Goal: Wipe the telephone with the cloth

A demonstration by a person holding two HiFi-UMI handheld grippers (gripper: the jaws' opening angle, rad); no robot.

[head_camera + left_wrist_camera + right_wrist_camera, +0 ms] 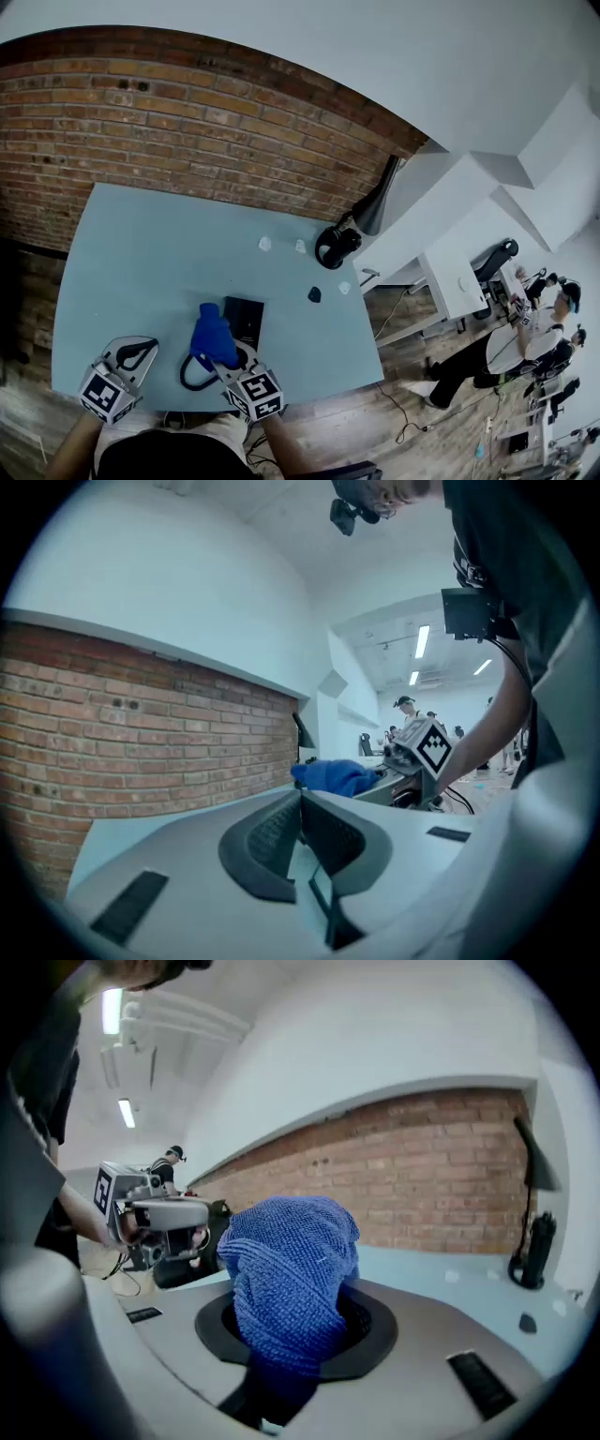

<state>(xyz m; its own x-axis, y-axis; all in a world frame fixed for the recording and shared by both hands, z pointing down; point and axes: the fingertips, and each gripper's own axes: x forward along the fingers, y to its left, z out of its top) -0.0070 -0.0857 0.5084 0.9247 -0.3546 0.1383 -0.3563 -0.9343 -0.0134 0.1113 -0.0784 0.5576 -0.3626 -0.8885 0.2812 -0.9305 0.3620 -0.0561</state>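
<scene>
The telephone is a flat black set lying on the light blue table, near its front edge. My right gripper hovers just left of the telephone, shut on a bunched blue cloth. In the right gripper view the cloth bulges out between the jaws of the right gripper and hides the telephone. My left gripper sits at the front left of the table; its jaws meet with nothing between them. From the left gripper, the cloth shows ahead.
Black headphones and a black lamp stand at the table's far right corner. Small white scraps and a small dark object lie on the right half. A brick wall runs behind the table.
</scene>
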